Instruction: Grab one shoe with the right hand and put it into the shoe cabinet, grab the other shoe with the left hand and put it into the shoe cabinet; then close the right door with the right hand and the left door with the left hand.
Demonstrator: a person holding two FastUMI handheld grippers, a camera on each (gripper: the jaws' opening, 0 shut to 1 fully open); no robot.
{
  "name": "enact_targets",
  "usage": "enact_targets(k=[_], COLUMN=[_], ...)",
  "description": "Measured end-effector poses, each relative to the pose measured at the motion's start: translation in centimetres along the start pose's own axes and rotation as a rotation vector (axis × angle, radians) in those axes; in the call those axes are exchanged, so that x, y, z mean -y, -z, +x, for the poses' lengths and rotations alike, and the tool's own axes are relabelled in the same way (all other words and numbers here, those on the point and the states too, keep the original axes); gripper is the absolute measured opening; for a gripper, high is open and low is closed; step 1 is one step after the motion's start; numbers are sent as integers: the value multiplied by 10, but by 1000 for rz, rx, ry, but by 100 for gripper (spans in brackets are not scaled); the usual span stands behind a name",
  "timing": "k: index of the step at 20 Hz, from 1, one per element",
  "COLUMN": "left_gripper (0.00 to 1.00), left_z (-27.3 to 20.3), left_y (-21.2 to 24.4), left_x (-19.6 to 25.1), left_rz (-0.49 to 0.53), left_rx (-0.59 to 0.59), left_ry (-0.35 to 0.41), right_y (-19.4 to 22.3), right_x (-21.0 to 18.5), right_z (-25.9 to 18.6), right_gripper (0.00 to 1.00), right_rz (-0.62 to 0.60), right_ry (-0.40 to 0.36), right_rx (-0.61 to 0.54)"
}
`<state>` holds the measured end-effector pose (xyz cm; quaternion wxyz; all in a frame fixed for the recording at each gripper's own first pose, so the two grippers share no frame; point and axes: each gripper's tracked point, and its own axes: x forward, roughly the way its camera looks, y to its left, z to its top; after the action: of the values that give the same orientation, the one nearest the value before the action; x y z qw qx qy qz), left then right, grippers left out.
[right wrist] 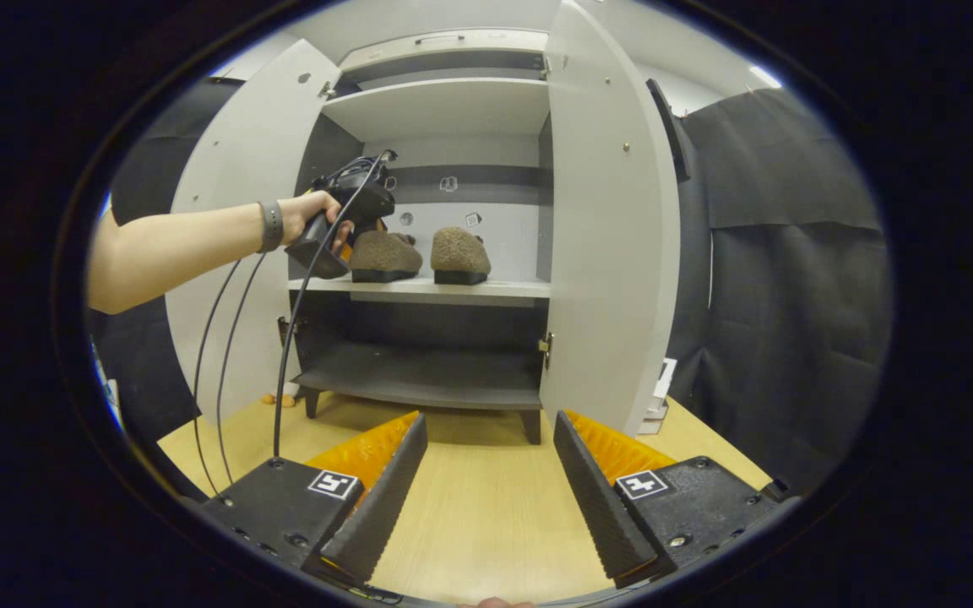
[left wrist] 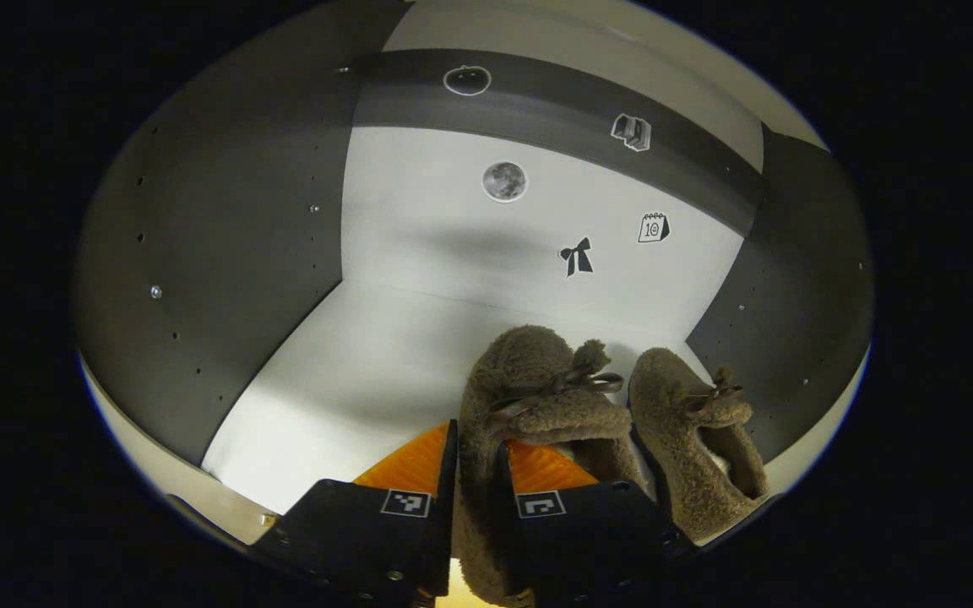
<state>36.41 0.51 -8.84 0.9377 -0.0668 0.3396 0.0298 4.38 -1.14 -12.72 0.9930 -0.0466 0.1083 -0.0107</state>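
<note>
Fingers [left wrist: 444, 473] pinch shoe [left wrist: 529, 397] beside its mate [left wrist: 698, 431].

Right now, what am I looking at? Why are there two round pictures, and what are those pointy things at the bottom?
A person is putting fuzzy shoes away in a cabinet, using a hand-held grabber in each hand. Each grabber carries a camera, so you get two pictures. The pointy things are that grabber's own two fingers.

The left gripper view looks from inside the shoe cabinet. There the left gripper is pinching the left shoe on the middle shelf. The other shoe sits beside it, already put away.

The right gripper view looks from farther back. The right gripper is open and holds nothing, above the wooden floor. It sees the person's hand, both shoes, and both doors wide open.
</note>
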Motion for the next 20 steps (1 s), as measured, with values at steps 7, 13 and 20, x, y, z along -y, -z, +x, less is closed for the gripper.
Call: enact_targets(k=[7, 13, 20], left_gripper=[70, 78, 92], left_z=[-25, -90, -205], left_y=[-14, -47, -31], left_x=[-4, -10, -1], left_rz=[65, 77, 58], left_rx=[76, 322, 621], left_ry=[-35, -62, 56], right_y=[4, 6, 6], right_x=[-1, -8, -7], right_z=[-3, -4, -9], right_gripper=[96, 96, 96], right_rz=[1, 12, 37], right_ry=[-3, -19, -34], right_rx=[-8, -8, -5])
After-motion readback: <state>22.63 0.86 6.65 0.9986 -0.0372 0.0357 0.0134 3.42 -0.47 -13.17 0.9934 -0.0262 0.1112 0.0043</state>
